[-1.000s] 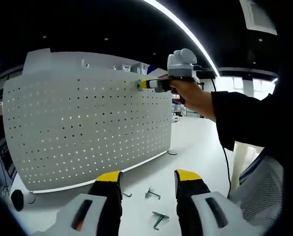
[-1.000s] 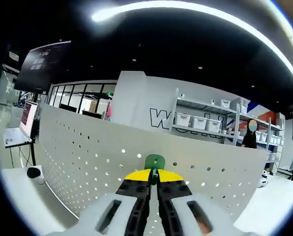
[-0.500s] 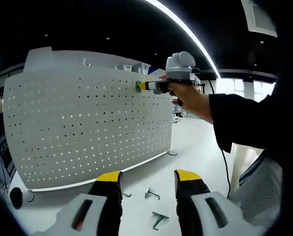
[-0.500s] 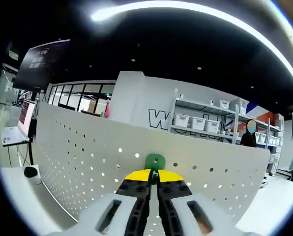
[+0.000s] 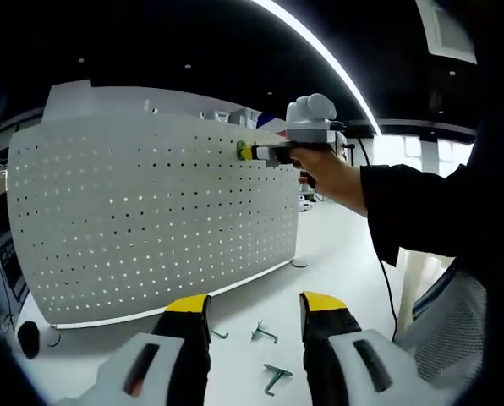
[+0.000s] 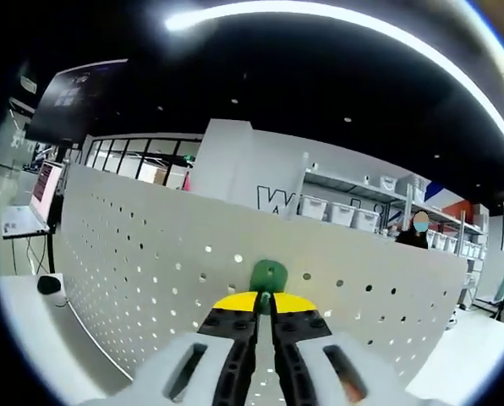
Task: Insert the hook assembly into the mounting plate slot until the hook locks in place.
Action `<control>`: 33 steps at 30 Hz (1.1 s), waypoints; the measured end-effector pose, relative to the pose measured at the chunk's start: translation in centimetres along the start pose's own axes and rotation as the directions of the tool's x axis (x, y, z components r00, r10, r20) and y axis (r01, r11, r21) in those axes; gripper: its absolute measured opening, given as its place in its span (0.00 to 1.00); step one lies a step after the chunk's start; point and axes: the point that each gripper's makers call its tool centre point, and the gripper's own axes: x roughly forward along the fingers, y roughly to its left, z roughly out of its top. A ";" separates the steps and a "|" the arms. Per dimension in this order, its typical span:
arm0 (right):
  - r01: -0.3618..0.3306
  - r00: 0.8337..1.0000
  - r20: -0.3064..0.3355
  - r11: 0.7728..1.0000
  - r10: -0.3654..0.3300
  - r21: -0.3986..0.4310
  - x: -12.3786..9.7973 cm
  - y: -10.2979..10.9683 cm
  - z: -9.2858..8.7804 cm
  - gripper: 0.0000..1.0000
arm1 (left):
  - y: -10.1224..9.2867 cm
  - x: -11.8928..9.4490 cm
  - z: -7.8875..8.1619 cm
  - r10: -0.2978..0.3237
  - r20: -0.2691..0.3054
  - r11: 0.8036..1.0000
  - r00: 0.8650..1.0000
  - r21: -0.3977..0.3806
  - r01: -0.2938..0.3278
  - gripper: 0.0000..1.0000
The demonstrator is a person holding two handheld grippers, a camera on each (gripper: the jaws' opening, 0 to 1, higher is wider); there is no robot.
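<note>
The white pegboard mounting plate (image 5: 150, 211) stands upright on the table. A person's hand holds my right gripper (image 5: 254, 152) against the plate's upper right part, shut on a small green hook piece (image 5: 241, 150). In the right gripper view the green hook piece (image 6: 267, 275) sticks out past the yellow tips of my right gripper (image 6: 265, 301) and meets the perforated plate (image 6: 142, 254) just below its top edge. My left gripper (image 5: 254, 306) hangs low in front of the plate, open, with nothing between its jaws.
Three loose metal hooks (image 5: 263, 331) (image 5: 276, 375) (image 5: 218, 335) lie on the white table (image 5: 336, 254) before the plate. A dark sleeve (image 5: 421, 211) crosses the right side. Shelves with bins (image 6: 345, 211) and a person (image 6: 417, 233) stand behind the plate.
My right gripper has shifted slightly down and toward the plate, so the green hook piece now sits lower below the top edge. The left gripper has stayed put.
</note>
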 end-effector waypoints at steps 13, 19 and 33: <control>0.005 1.000 -0.012 1.000 -0.004 0.014 -1.9 -0.8 -1.0 0.08 | 0.0 0.0 -0.1 -0.002 -0.004 1.000 1.000 0.007 0.002 0.44; 0.008 1.000 0.005 1.000 -0.008 0.022 -3.2 -1.3 -0.5 0.11 | 0.2 0.0 -0.1 0.003 -0.006 1.000 1.000 0.012 -0.003 0.44; -0.010 1.000 -0.001 0.999 0.010 0.030 -6.5 -2.3 -1.1 0.12 | 0.5 -0.1 -0.2 0.014 -0.015 1.000 1.000 0.017 -0.014 0.43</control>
